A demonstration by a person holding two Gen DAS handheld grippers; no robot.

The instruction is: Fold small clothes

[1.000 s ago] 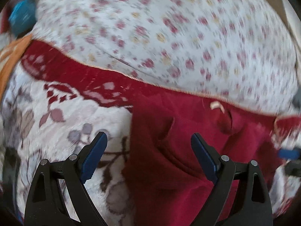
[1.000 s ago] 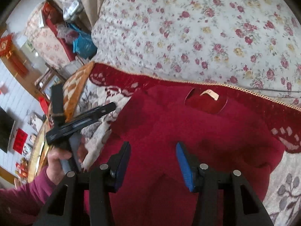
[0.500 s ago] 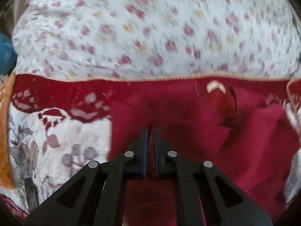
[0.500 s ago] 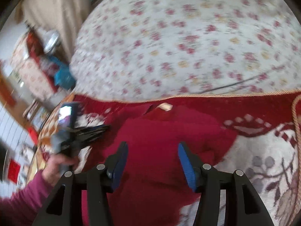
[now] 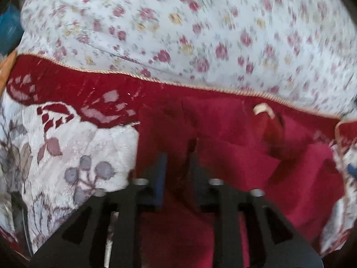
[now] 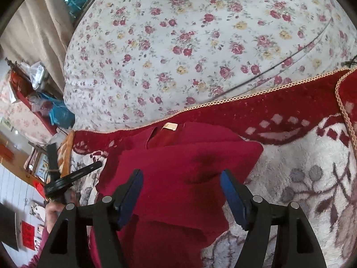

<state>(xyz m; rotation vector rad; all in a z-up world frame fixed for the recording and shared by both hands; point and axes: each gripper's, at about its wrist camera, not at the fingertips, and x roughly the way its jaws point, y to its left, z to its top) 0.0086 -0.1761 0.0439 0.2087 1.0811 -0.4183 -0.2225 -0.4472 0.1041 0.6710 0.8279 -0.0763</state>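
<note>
A dark red top (image 6: 178, 169) lies on a red and white patterned blanket (image 6: 301, 178), neck label (image 6: 170, 126) at the far edge. Its right side is folded over the middle. My right gripper (image 6: 181, 192) is open just above the folded cloth, a finger on each side. In the left wrist view the top (image 5: 234, 156) fills the lower middle, label (image 5: 263, 109) at the upper right. My left gripper (image 5: 177, 167) has its jaws partly open with a narrow gap over the top's left part; the view is blurred. The left gripper also shows in the right wrist view (image 6: 73, 174), held by a hand.
A white quilt with red and yellow flowers (image 6: 200, 44) rises behind the blanket's gold-corded edge (image 6: 245, 96). A thin dark cable (image 6: 279, 64) crosses the quilt. Clutter, a blue bag (image 6: 60, 114) and a curtain (image 6: 38, 29) stand at the far left.
My left gripper closed on the top's left part, then opened a little. The right side of the top now lies folded over the middle. My right gripper stayed open.
</note>
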